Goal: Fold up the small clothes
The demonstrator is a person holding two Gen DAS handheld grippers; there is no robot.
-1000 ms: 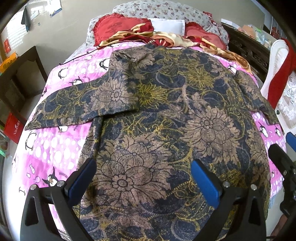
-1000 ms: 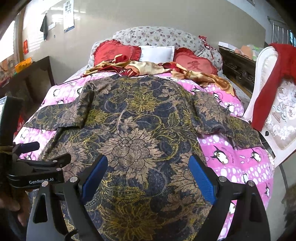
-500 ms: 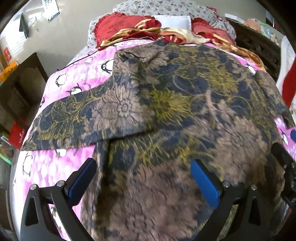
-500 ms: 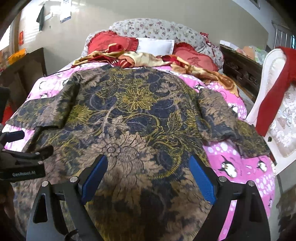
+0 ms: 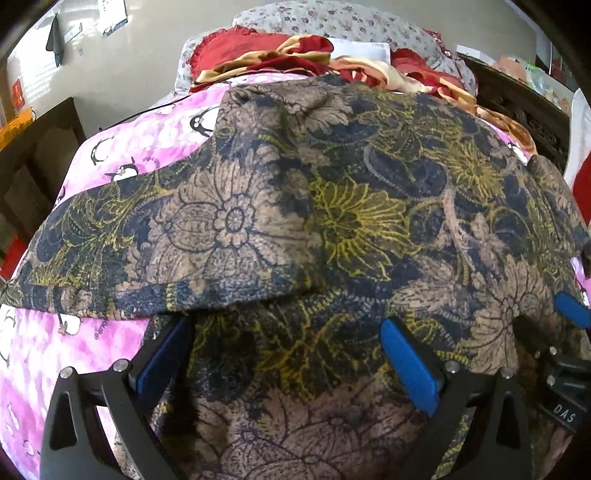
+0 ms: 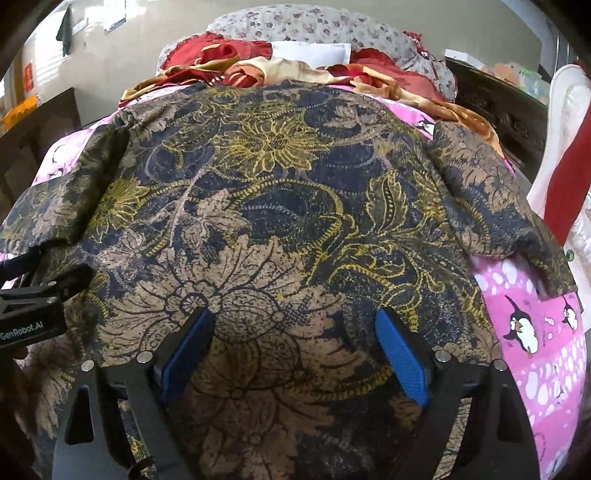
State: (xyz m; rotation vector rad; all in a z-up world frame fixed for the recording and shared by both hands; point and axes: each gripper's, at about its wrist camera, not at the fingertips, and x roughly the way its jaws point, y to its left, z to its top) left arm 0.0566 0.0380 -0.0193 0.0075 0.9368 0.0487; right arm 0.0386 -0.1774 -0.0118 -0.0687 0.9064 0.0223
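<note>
Over the last second both claws have come down and forward toward the floral shirt (image 5: 369,229), which lies spread flat on the bed, its collar end toward the pillows and its hem toward the foot edge. Before, they hovered above the hem; now the blue pads sit low over the body of the garment. The shirt itself has not moved on the bed.

The left claw (image 5: 284,365) stands wide, nothing held, one pad just at the side seam under the left sleeve (image 5: 147,254), the other over the middle of the cloth. The right claw (image 6: 295,350) is also wide and empty, both pads over the middle of the shirt body. Whether the pads already touch the fabric cannot be told for sure, because the fisheye view is very close here.

This suggests that folding has not begun yet: both sleeves lie stretched out to the side edges of the bed, and the claws seem to be going toward a first grasp, perhaps of a sleeve or a side.

Around it, the pink penguin blanket (image 6: 535,332) covers the bed. A heap of red and gold cloth (image 6: 266,74) lies against the pillows (image 6: 314,26) at the head edge, touching the collar end, so there is little free room there. A white chair (image 6: 565,110) with a red cloth stands near the right edge of the bed, and dark furniture (image 5: 40,155) by the left.
</note>
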